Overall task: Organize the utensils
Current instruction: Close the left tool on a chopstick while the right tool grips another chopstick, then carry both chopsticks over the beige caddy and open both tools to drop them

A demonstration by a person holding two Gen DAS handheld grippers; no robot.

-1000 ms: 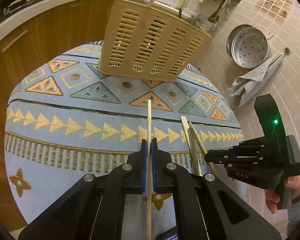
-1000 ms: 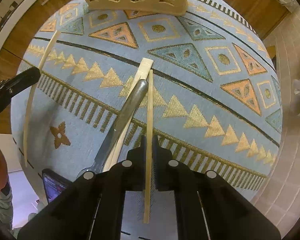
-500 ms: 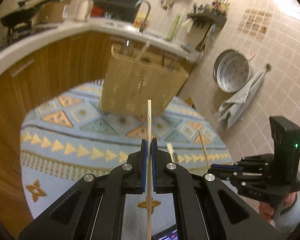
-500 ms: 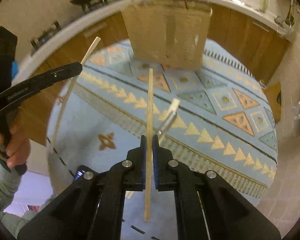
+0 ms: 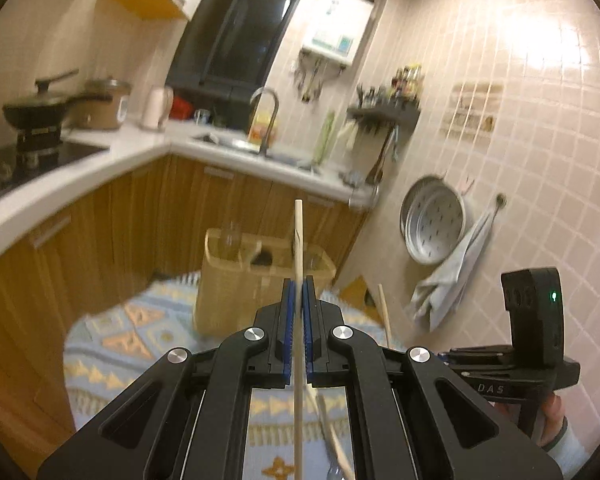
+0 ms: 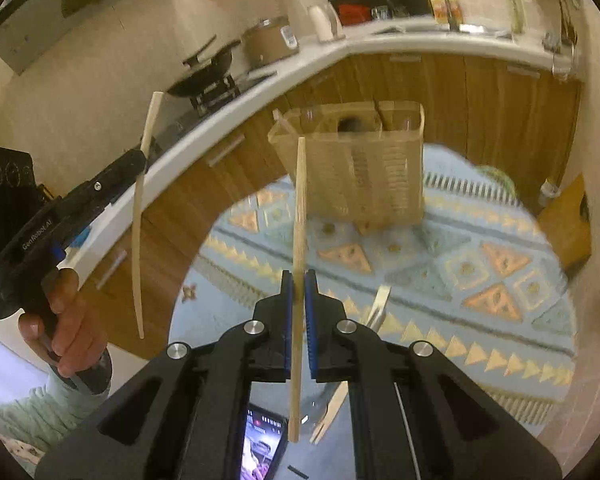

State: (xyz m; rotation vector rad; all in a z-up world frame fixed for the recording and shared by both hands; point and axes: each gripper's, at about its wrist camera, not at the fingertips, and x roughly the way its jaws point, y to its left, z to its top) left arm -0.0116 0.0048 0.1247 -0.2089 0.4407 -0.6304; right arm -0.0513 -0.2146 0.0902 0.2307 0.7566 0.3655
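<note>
Left fingers: pinched tight on one chopstick, up in the air.
Right fingers: pinched tight on one more chopstick.
Desk: one fork, one tan basket standing behind.

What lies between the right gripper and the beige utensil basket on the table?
In the right wrist view, the right gripper holds a chopstick pointing toward the basket. Between them lies only patterned tablecloth; a wooden fork lies just right of the gripper.
</note>
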